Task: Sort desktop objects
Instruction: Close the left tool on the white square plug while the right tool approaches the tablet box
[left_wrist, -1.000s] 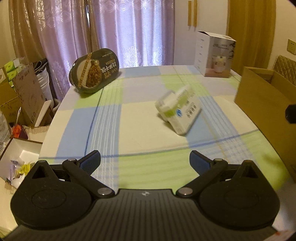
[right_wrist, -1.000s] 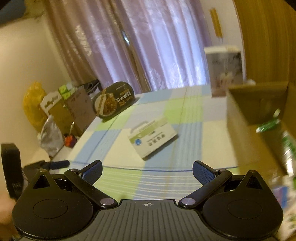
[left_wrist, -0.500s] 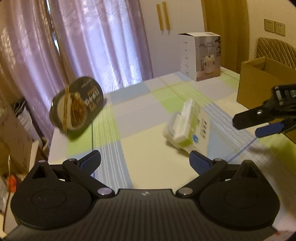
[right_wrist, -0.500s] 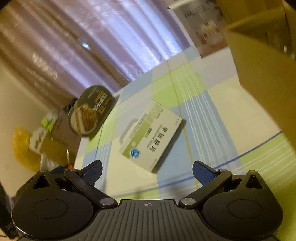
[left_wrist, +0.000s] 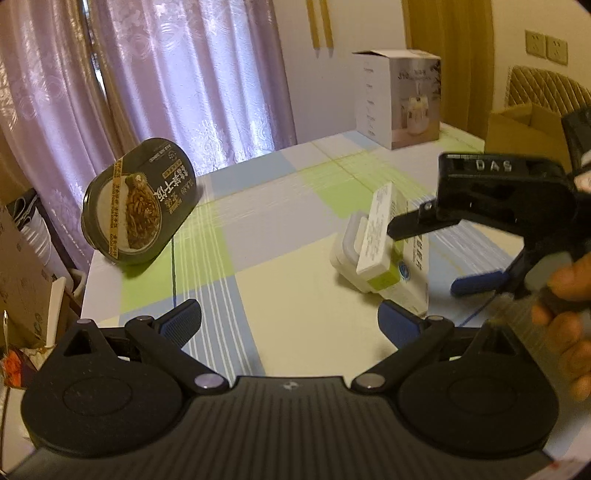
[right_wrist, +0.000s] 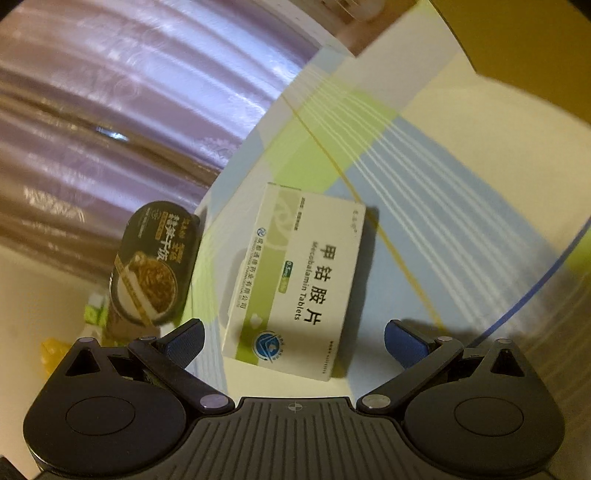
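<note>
Over checked blue-green tablecloth (right_wrist: 424, 155), I bring my wide-open, empty right gripper (right_wrist: 293, 338) (left gripper (left_wrist: 290, 315) likewise) around the white-and-green cardboard tablet box (right_wrist: 295, 280); tilted, it might slip sideways.

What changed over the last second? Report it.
The right gripper swung away from the cardboard box and closed in on the medicine box, jaws open on both sides of it. The left gripper stayed open. Medicine box and food bowl have not moved; nothing is grasped.

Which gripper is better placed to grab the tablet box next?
Right. The right gripper is open and lined up on the tablet box, and the left view shows its fingers either side of it. The left gripper is open too, but farther back, pointing at bare tablecloth.
</note>
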